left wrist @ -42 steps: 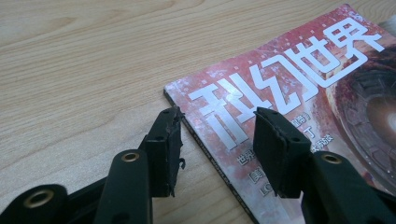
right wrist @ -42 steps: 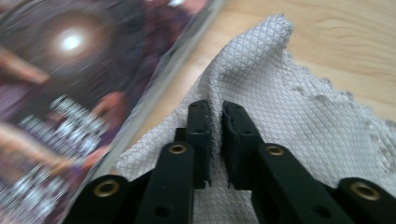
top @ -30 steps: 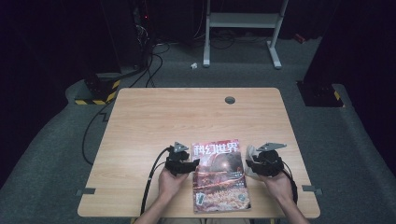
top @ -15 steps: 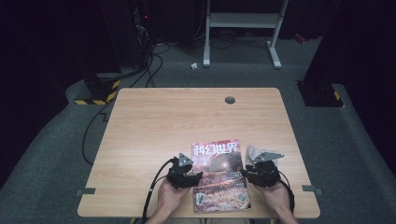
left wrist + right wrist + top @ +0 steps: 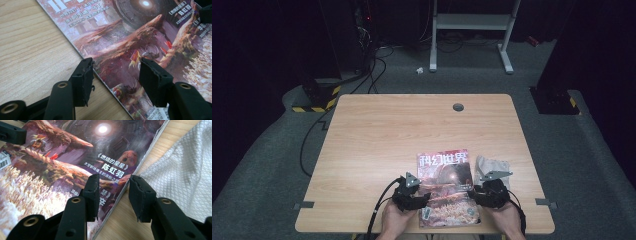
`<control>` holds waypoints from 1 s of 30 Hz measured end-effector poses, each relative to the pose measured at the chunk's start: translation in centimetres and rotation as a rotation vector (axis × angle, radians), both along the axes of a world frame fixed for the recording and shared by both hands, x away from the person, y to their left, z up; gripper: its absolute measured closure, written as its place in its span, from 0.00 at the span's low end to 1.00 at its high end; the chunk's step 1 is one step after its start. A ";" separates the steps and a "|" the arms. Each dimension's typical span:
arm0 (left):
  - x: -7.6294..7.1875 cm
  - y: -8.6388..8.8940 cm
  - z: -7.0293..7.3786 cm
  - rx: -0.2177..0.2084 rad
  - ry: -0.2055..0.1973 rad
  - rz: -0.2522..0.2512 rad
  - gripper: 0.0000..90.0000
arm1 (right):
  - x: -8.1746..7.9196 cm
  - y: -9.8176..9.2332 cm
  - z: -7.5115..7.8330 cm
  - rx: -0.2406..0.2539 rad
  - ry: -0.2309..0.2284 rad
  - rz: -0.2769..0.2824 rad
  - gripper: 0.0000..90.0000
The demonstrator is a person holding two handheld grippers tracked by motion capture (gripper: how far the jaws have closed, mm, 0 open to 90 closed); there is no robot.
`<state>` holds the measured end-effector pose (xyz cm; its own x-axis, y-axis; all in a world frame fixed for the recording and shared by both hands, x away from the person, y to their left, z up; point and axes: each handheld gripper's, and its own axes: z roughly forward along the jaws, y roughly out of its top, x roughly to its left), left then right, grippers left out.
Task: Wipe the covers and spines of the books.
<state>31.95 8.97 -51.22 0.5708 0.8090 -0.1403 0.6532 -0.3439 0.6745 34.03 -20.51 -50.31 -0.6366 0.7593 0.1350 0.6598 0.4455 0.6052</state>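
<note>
The magazine (image 5: 446,187) lies flat, cover up, on the near half of the tabletop (image 5: 377,145), close to its front edge, and you have a pair of tongs at each long side. Your left tongs (image 5: 115,67) stand partly open astride the left edge: one jaw over bare wood, the other over the cover, nothing gripped. Your right tongs (image 5: 113,185) have just been widening again and now straddle the right edge the same way, one jaw above the printed cover, the other over the strip of wood beside it, with no page pinched between them.

A white quilted cloth (image 5: 185,162) lies just beside that right edge. If you close the right tongs here, the outer jaw may snag the cloth and drag it along. The cover looks glossy, so a shallow pinch may slip or catch only the top sheet, and the magazine would fan open. Pulling unevenly from both sides could buckle or crease it.
</note>
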 end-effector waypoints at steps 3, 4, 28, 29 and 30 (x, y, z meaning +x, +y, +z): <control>0.1 0.0 0.0 0.001 0.003 0.000 0.51 | 0.0 0.0 0.0 -0.001 0.007 -0.002 0.67; 0.1 0.0 0.0 0.001 0.004 0.001 0.51 | 0.1 0.0 -0.1 0.000 0.008 -0.003 0.67; 5.9 1.2 -0.2 -0.001 -0.025 0.061 0.48 | 4.9 3.1 0.3 -0.062 -0.003 -0.025 0.61; 5.8 1.3 -0.3 -0.002 -0.036 0.061 0.47 | 5.0 3.1 0.3 -0.062 -0.001 -0.026 0.61; 5.7 1.3 -0.4 -0.008 -0.044 0.061 0.47 | 5.0 3.0 0.3 -0.054 0.002 -0.029 0.61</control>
